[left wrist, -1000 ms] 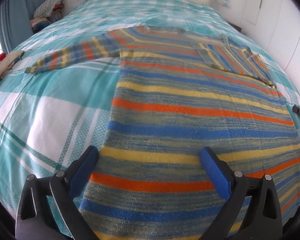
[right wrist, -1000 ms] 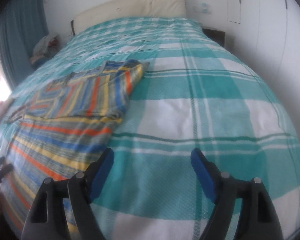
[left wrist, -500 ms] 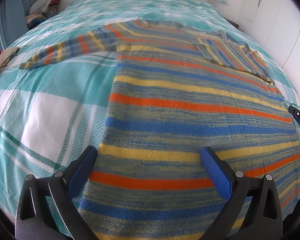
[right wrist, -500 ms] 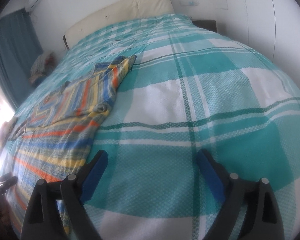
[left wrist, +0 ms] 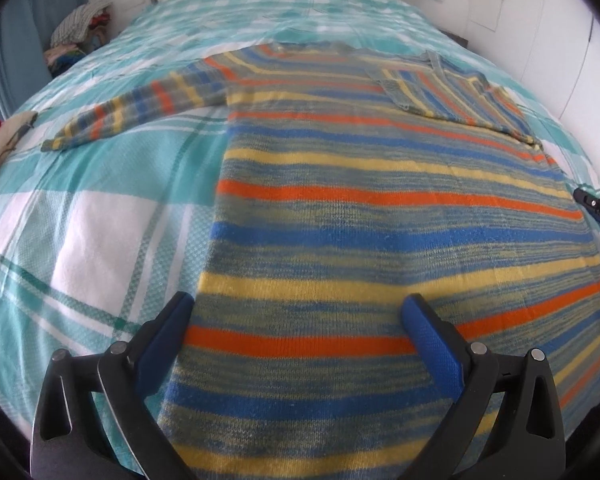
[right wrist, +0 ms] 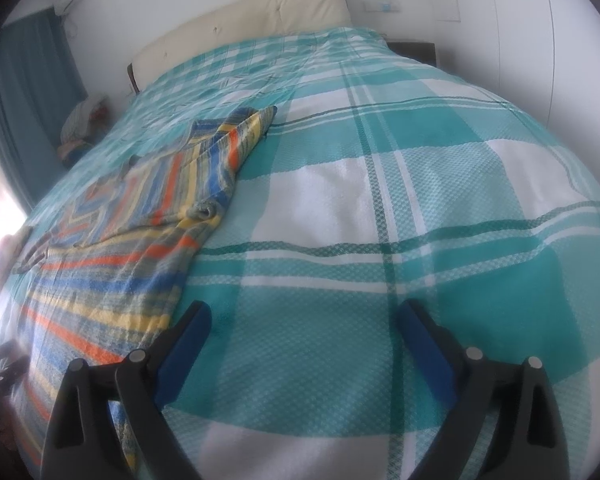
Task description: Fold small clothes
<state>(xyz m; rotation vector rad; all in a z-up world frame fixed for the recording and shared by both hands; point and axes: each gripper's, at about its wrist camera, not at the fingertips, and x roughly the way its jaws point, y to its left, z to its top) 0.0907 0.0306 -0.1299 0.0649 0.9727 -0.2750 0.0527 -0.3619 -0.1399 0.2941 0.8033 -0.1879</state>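
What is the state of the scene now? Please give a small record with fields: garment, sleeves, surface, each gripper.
garment: striped knit sweater, spread flat on the bed
left-view sleeve: stretched out to the side
other sleeve: folded across the chest
surface: teal and white checked bedspread
left gripper: open, above the sweater's lower part, holding nothing
right gripper: open, jaws just opening wider, over bare bedspread beside the sweater's edge, nothing between them
background: pile of clothes beside the bed

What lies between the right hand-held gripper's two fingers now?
Only bare checked bedspread. The striped sweater lies beside the right hand-held gripper, outside its open jaws, in the right wrist view.
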